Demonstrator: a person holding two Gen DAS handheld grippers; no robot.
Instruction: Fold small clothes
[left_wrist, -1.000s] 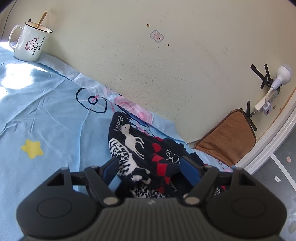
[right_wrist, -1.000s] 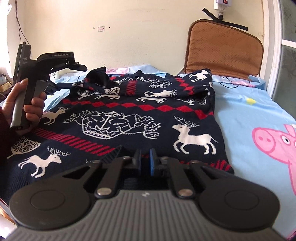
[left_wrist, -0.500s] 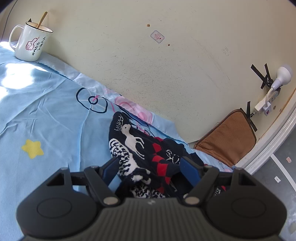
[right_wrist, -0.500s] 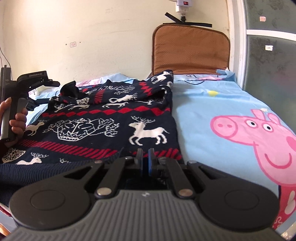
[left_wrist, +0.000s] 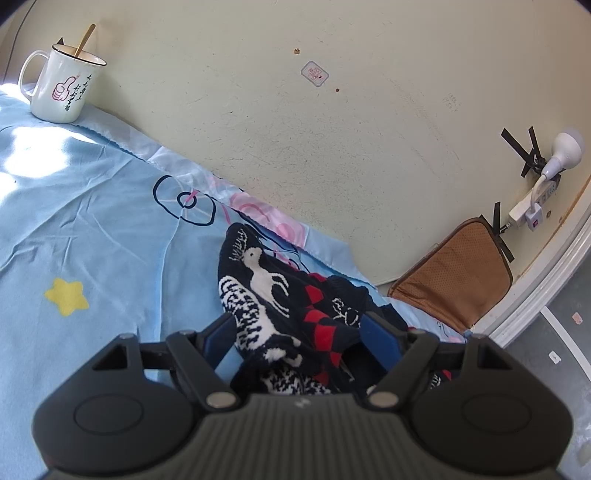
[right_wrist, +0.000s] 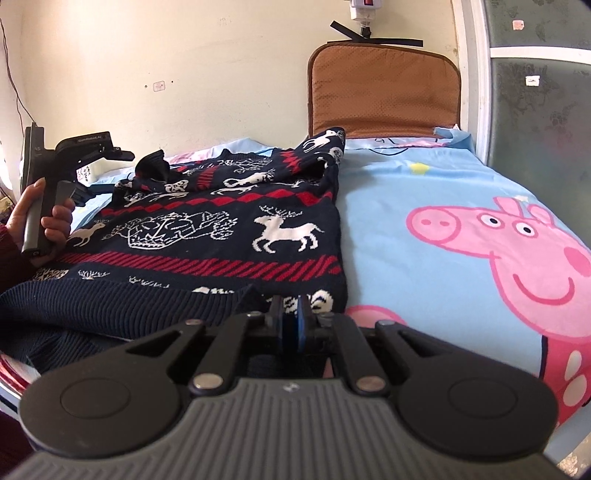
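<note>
A navy sweater (right_wrist: 207, 229) with white reindeer and red bands lies spread on the blue sheet (right_wrist: 424, 258). My right gripper (right_wrist: 291, 325) is at its near hem, by the right corner. The pads are almost together with a fold of hem pinched between them, and the jaws are starting to open. My left gripper (left_wrist: 301, 332) stands open over a bunched-up part of the sweater (left_wrist: 280, 306). That cloth sits between its blue pads (left_wrist: 219, 334) with sheet showing beside it. In the right wrist view a hand holds the left gripper (right_wrist: 107, 166) at the sweater's far left.
A white mug (left_wrist: 61, 88) with a spoon stands by the wall at the far left. A brown cushion (right_wrist: 384, 88) leans against the wall behind the sweater. A glass door (right_wrist: 535, 110) borders the bed on the right. A plug-in lamp (left_wrist: 554, 158) hangs on the wall.
My right gripper has slid to the right along the sweater's near hem, close to its right corner. The left gripper and the bunched cloth have not moved.
</note>
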